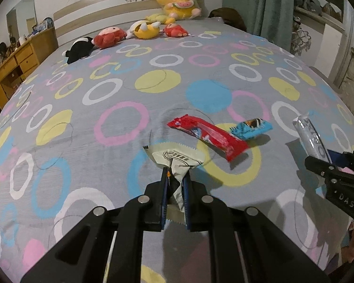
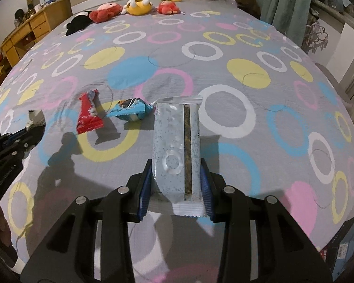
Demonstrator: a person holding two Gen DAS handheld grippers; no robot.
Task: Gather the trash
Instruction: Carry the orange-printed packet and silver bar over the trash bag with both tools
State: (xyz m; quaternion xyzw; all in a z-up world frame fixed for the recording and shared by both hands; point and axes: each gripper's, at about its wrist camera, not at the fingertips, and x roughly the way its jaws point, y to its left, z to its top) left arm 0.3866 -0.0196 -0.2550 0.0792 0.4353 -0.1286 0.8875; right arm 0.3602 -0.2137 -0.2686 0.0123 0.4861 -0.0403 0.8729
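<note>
My left gripper (image 1: pixel 175 172) is shut on a crumpled cream wrapper (image 1: pixel 177 158) and holds it just above the bed. My right gripper (image 2: pixel 177 169) is shut on a long silver-white wrapper (image 2: pixel 174 141), which also shows at the right of the left wrist view (image 1: pixel 311 136). A red wrapper (image 1: pixel 207 135) and a small blue wrapper (image 1: pixel 251 128) lie on the bedsheet ahead, between the two grippers; in the right wrist view the red wrapper (image 2: pixel 89 113) and the blue wrapper (image 2: pixel 129 110) lie to the left. The left gripper (image 2: pixel 9 146) shows at that view's left edge.
The bed has a grey sheet with coloured rings (image 1: pixel 153 82). Several plush toys (image 1: pixel 144 29) sit along the headboard. A wooden desk (image 1: pixel 9 68) stands to the left, a green curtain (image 1: pixel 269 4) at the right. Boxes (image 2: pixel 342 252) lie on the floor at the right.
</note>
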